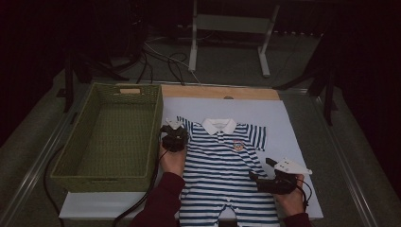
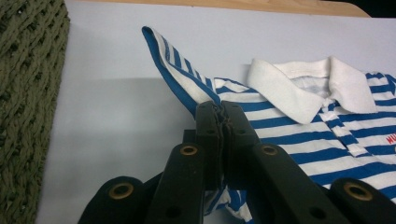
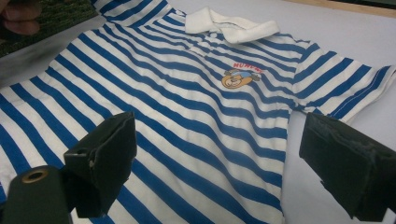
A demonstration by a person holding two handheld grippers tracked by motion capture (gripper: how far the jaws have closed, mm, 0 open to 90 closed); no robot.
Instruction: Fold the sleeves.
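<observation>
Working from the near edge of the desk (image 1: 302, 142), a person in dark red sleeves handles a blue-and-white striped baby romper with a white collar (image 1: 222, 161), laid flat and face up on a pale sheet, likely so it can be folded. Nearest, the right tool (image 1: 257, 177) rests beside the garment's side seam below the far sleeve; the right gripper view shows its black jaws standing wide apart, the striped cloth running between them but neither pad pressing on it, so it holds nothing. Farther in, the left tool (image 2: 220, 114) is clamped tight on the romper's short striped sleeve (image 2: 175, 65), its two jaws pinched together with the fabric between them and the sleeve tip lifted off the sheet, seemingly ready to be drawn across the chest. A small cartoon badge (image 3: 240, 77) marks the chest. Beyond, at the left, an empty green woven rectangular basket (image 1: 156, 123) sits just beside the garment, probably waiting for the finished piece.
</observation>
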